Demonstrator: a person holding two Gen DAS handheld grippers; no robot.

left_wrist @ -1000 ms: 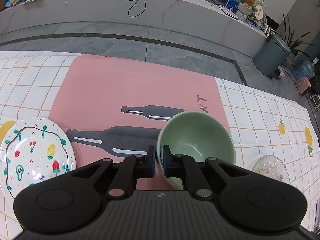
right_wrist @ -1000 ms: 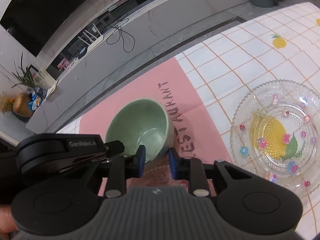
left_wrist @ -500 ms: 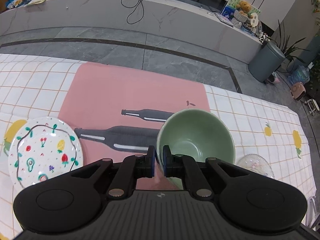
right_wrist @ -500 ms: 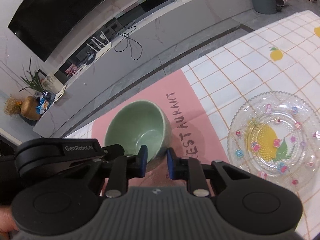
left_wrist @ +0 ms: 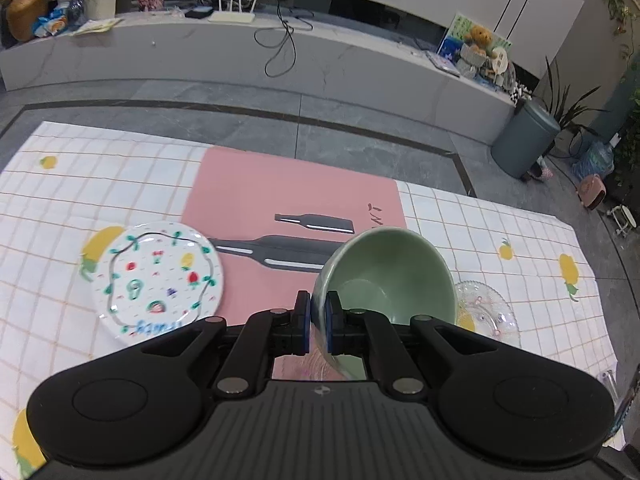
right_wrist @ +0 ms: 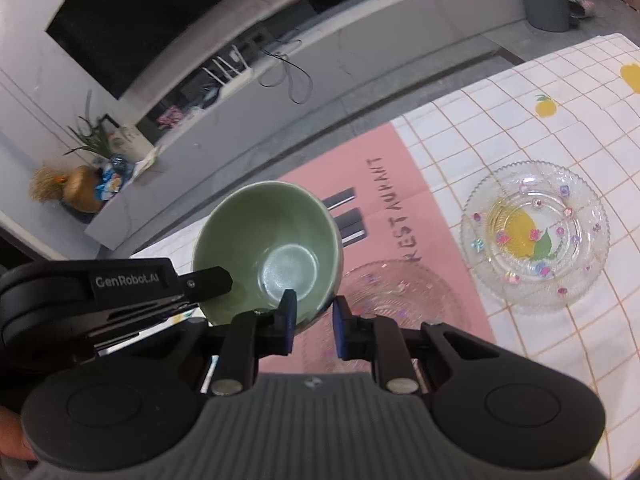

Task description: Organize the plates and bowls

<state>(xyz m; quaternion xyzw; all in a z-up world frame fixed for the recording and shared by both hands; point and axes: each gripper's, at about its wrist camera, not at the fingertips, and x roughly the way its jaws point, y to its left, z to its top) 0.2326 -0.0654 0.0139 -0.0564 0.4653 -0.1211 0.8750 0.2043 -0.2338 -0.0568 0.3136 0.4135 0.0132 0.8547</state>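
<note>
The table (left_wrist: 60, 184), covered by a checked cloth, carries a pink mat (left_wrist: 288, 184) at the middle of its far edge. A painted plate (left_wrist: 156, 276) lies at the mat's left edge. A beaded glass plate (right_wrist: 536, 236) lies on the cloth to the right of the mat, and a second glass dish (right_wrist: 400, 300) lies on the mat's near right corner.

The green bowl (left_wrist: 384, 276) is clear of the table, tilted, above the near right part of the mat. The left tongs (left_wrist: 316, 322) are clamped on its near rim wall. The right tongs (right_wrist: 314, 320) straddle its right wall, jaws closing; pad contact cannot be confirmed.

The second glass dish lies directly under the bowl, the beaded plate farther right, and the painted plate well apart to the left; the right tongs are nearer both glass pieces.
</note>
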